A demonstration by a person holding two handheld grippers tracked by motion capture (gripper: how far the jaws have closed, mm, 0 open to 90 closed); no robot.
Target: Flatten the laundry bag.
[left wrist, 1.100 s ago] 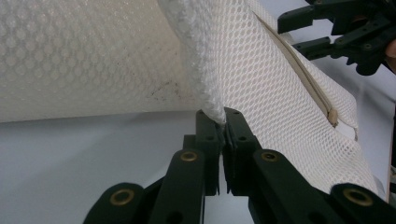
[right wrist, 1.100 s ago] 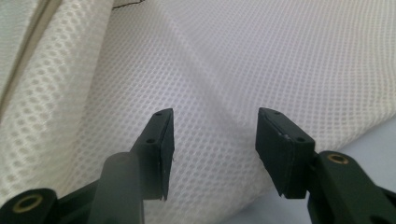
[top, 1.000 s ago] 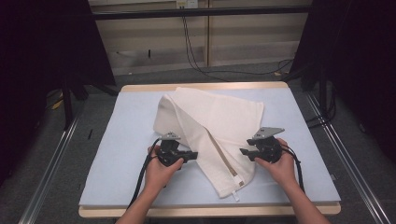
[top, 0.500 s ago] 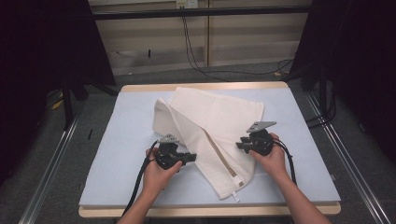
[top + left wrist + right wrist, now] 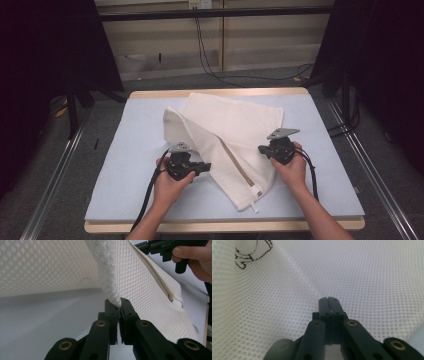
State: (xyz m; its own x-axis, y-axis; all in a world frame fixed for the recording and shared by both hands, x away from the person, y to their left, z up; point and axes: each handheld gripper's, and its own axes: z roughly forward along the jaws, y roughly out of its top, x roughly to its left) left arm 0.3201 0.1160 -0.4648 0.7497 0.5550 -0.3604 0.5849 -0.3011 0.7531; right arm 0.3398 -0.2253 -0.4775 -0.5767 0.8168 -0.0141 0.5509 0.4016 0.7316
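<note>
A white mesh bag with a zip lies partly folded on the pale blue mat. In the high view my left gripper sits at the bag's left fold. Its jaws are shut on a thick rolled edge of the mesh, as the left gripper view shows. My right gripper is at the bag's right side. In the right gripper view its jaws are pressed together against the mesh, and any pinched cloth is hidden.
The mat covers a wooden table with bare mat at left, right and front. Metal rails run along the floor on both sides. Cables hang at the back wall. A brown print marks the mesh.
My right gripper has moved left and slightly away from the person, and the bag's right edge shifted left with it. The left gripper has stayed almost still.
</note>
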